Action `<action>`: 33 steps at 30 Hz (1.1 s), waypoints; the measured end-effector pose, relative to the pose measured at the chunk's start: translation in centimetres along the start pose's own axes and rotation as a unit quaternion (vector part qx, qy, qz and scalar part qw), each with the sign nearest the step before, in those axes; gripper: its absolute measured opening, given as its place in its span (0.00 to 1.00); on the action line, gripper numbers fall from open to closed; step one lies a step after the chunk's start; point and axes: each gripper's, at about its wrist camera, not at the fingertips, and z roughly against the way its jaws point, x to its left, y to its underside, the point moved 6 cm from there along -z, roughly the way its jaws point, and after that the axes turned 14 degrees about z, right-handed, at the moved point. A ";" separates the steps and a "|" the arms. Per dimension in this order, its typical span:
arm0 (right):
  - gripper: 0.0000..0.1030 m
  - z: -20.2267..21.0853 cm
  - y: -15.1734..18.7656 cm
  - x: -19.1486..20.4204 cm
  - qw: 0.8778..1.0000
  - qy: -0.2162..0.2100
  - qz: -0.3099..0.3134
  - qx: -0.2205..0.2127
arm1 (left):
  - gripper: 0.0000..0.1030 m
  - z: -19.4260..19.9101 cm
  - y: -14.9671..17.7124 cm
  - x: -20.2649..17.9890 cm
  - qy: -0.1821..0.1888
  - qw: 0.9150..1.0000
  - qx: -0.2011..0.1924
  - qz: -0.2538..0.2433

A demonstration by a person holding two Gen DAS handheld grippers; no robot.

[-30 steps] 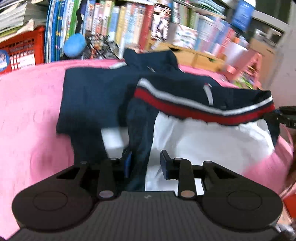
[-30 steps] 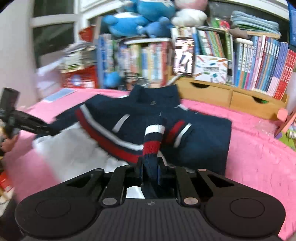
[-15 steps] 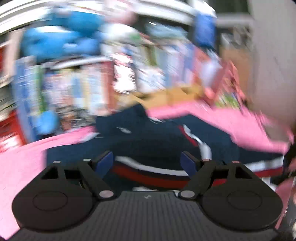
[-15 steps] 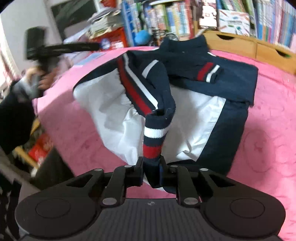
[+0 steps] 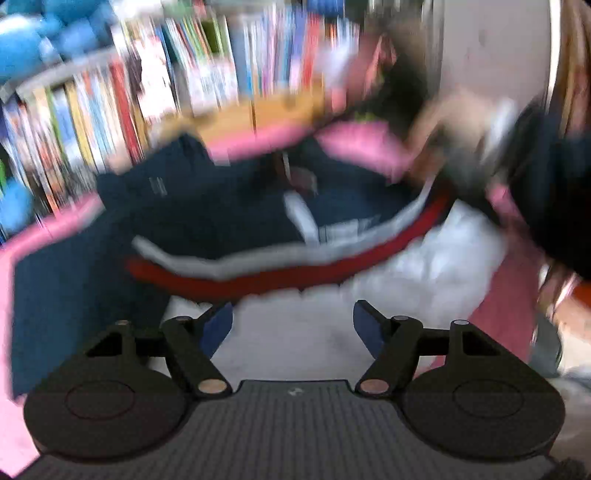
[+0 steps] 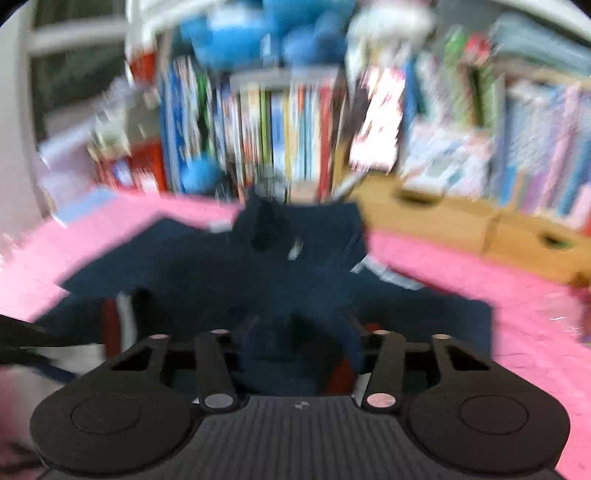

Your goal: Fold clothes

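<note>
A navy jacket (image 5: 207, 206) with a red and white band (image 5: 280, 273) and white lining (image 5: 424, 273) lies on the pink cover. My left gripper (image 5: 291, 328) is open and empty over the lining at the jacket's near edge. In the right wrist view the navy jacket (image 6: 207, 273) lies spread ahead, its collar at the far side. My right gripper (image 6: 295, 347) has its jaws spread, with bunched navy cloth (image 6: 295, 354) lying between the fingers. Both views are blurred by motion.
The pink cover (image 6: 461, 273) spans the surface. Bookshelves (image 6: 288, 129) full of books and blue plush toys (image 6: 266, 33) stand behind it. Wooden drawers (image 6: 480, 218) sit at the back right. A person's arm (image 5: 546, 177) shows at the right in the left wrist view.
My right gripper has opened from its hold on the striped sleeve cuff and swung back level toward the shelves. My left gripper stays open and has moved nearer the white lining.
</note>
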 end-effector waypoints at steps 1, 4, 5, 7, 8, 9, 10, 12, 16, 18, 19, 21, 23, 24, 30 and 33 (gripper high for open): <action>0.34 -1.5 0.5 0.4 1.000 -0.004 -0.008 0.019 | 0.83 1.2 -1.4 0.6 0.004 1.000 -0.026 0.005; 0.31 -3.2 2.4 1.2 0.999 -0.003 -0.017 0.027 | 0.84 0.1 -6.7 2.4 -0.024 0.998 -0.065 0.000; 0.31 -2.8 2.8 1.3 1.000 -0.001 -0.019 0.018 | 0.84 -1.6 -8.4 2.8 -0.041 0.997 -0.063 -0.008; 0.31 -2.4 3.5 1.5 1.000 0.002 -0.029 0.001 | 0.72 -7.3 -10.4 2.8 -0.060 0.997 -0.029 -0.035; 0.31 -2.2 3.6 1.5 0.999 0.003 -0.034 -0.007 | 0.68 -10.2 -10.7 2.6 -0.068 0.997 -0.002 -0.048; 0.31 -2.0 3.7 1.5 0.999 0.004 -0.038 -0.015 | 0.60 -12.8 -10.6 2.4 -0.078 0.995 0.022 -0.059; 0.31 -1.9 3.7 1.5 0.999 0.003 -0.042 -0.019 | 0.58 -15.4 -10.5 2.3 -0.087 0.993 0.047 -0.071; 0.31 -1.8 3.8 1.3 0.998 -0.001 -0.051 -0.022 | 0.58 -19.4 -10.0 2.2 -0.107 0.988 0.072 -0.091; 0.30 -1.8 3.6 0.9 0.997 -0.004 -0.067 -0.026 | 0.82 -24.2 -11.0 3.4 -0.143 0.985 0.079 -0.061; 0.30 -1.8 3.5 0.8 0.996 -0.011 -0.078 -0.029 | 0.85 -25.0 -12.2 4.9 -0.156 0.984 0.082 -0.002; 0.30 -1.7 3.5 0.6 0.996 -0.015 -0.085 -0.031 | 0.82 -24.8 -12.5 5.4 -0.148 0.985 0.083 0.019; 0.30 -1.6 3.6 0.3 0.994 -0.025 -0.098 -0.036 | 0.79 -23.0 -12.5 5.5 -0.137 0.989 0.059 0.015; 0.30 -1.6 3.6 0.2 0.994 -0.028 -0.103 -0.037 | 0.77 -21.0 -12.5 5.3 -0.131 0.991 0.039 0.010; 0.30 -1.6 3.6 0.2 0.993 -0.029 -0.105 -0.038 | 0.77 -19.9 -12.3 5.1 -0.117 0.992 0.036 0.009; 0.30 -1.6 3.7 0.3 0.993 -0.029 -0.104 -0.038 | 0.78 -18.9 -10.1 3.9 -0.123 0.990 0.049 -0.047; 0.30 -1.6 3.6 0.3 0.994 -0.026 -0.101 -0.037 | 0.86 -22.1 -10.0 5.0 -0.156 0.986 0.056 -0.023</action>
